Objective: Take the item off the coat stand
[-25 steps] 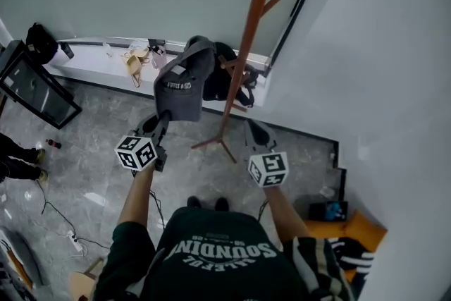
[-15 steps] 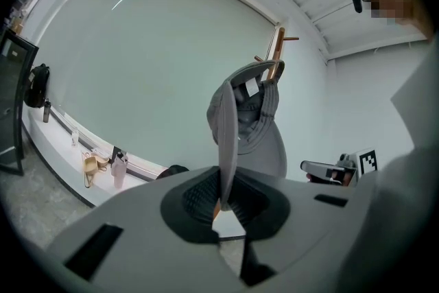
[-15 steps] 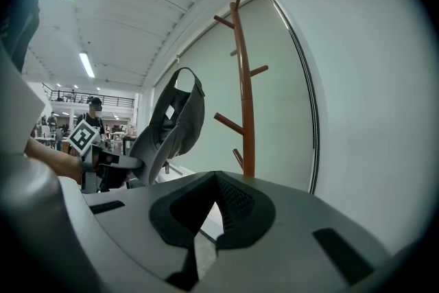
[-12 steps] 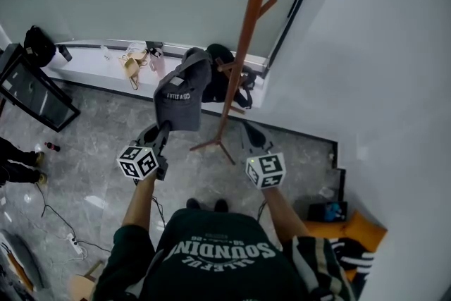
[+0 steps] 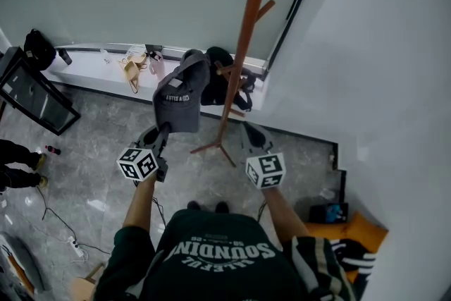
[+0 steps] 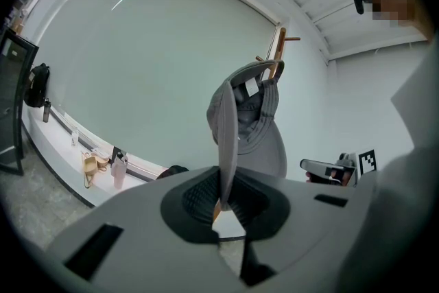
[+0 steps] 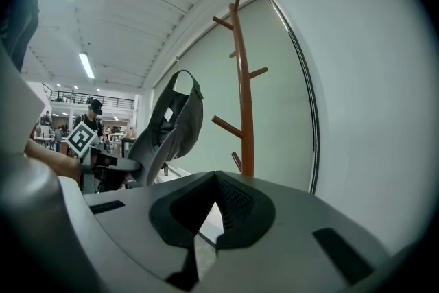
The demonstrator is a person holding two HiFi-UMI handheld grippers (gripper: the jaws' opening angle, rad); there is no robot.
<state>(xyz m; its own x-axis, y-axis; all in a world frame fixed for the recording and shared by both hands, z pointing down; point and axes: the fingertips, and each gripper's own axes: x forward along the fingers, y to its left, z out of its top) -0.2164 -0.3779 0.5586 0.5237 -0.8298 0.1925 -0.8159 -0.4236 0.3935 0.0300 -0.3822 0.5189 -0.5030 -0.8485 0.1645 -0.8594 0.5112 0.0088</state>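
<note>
Noted a dark grey baseball cap (image 5: 181,89) (image 6: 252,130): soft crown, small pale lettering on the front, white label inside, adjuster strap arched over the back opening. Found it pinched by the brim, edge-on, in the left gripper (image 5: 164,129) (image 6: 223,206), fingers (image 6: 199,199) closed tight on the fabric. Placed the crown above and beyond those fingers. Confirmed it off the pegs and clear of the wooden coat stand (image 5: 243,46) (image 7: 244,92), just right of the cap. Observed the left gripper held out about level on an extended forearm. Recorded the right gripper (image 5: 252,130) (image 7: 206,219) alongside, well apart, likewise near level, fingers (image 7: 236,206) together on nothing, pointed toward the stand's pole.
</note>
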